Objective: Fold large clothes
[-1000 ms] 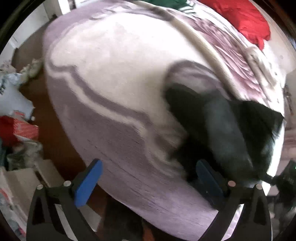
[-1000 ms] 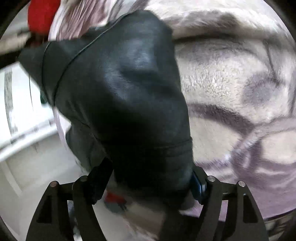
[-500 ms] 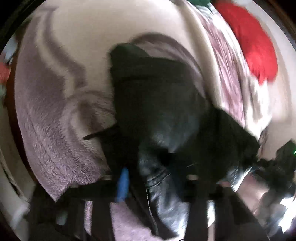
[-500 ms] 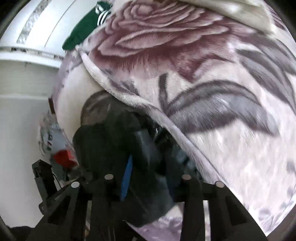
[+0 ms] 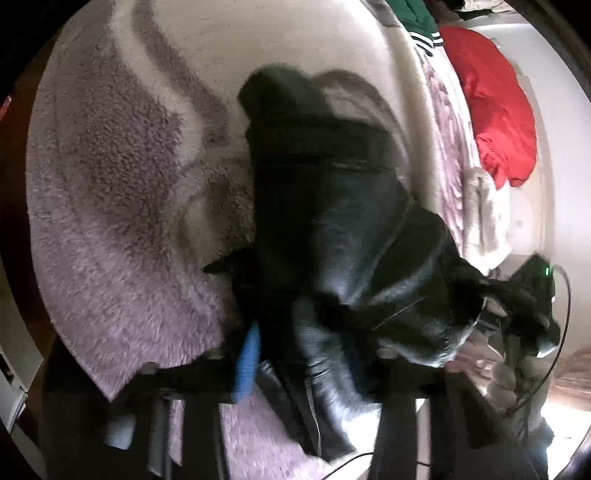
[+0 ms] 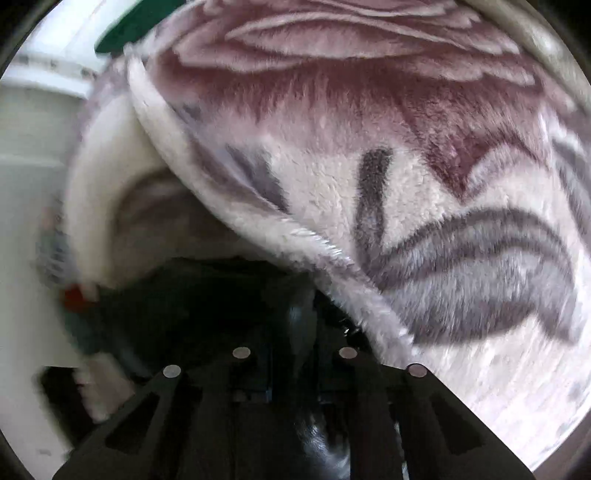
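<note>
A black leather jacket lies crumpled on a fluffy lilac and white blanket. My left gripper stands at its near end. A thick fold of leather fills the gap between the blue pad and the other finger. The jaws are opening, and the pads look pressed on the fold. In the right wrist view, my right gripper is nearly shut on a dark bunch of the jacket. Its jaws are opening slightly. The blanket's folded edge lies just beyond.
A red garment and a green one with white stripes lie at the far side of the bed. The blanket's rose pattern fills the right wrist view. A pale wall and a small red object are at the left.
Both grippers went from wide open to closed around the jacket. The left one dropped onto its near end. The right one swung sideways, so its view now faces the rose-patterned blanket.
</note>
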Demonstrator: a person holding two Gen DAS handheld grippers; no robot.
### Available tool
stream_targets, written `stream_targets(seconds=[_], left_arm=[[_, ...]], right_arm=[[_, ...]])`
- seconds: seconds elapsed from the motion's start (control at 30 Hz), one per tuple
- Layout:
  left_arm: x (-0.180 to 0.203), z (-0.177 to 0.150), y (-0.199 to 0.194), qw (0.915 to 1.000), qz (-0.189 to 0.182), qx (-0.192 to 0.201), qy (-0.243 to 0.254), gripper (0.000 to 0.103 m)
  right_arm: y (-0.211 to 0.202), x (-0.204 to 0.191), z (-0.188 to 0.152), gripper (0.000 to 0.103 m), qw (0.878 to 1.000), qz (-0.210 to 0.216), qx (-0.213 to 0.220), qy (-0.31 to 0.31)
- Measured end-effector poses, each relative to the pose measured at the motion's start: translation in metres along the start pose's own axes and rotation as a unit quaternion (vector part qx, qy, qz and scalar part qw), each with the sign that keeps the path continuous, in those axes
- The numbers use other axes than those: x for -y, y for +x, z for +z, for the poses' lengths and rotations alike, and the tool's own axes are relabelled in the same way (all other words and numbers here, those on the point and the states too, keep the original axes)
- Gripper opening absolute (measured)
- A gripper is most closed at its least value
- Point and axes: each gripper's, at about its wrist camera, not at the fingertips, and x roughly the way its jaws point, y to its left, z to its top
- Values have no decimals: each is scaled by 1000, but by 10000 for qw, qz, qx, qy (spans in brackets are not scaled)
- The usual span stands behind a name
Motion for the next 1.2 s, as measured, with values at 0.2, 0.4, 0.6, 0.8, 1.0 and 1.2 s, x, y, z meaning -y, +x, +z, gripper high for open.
stream_targets(seconds=[0.2,0.4,0.6,0.8,1.0,1.2], left_arm=[[1,-3,-3,9973,-731,98,25,72],[8,12,40,9967,-813,-3,-72,73],[17,33,17,9933,-876,746,126,23],[65,95,20,9890,-664,746,1091,23],[60,94,13,9901,-459,8,1324,37],[61,51,-16,9887,-405,42,1444,68]], right_arm=[[-56,63,-58,96,9906,1047,229,850],[18,123,-118,96,9570,2306,-128,1754],[72,111,-122,96,9352,3001,442,1827],[71,78,-144,86,9114,3145,970,2471],[56,61,-144,88,9428,2177,301,2506],[-32,40,-125,88,9868,774,757,1203]])
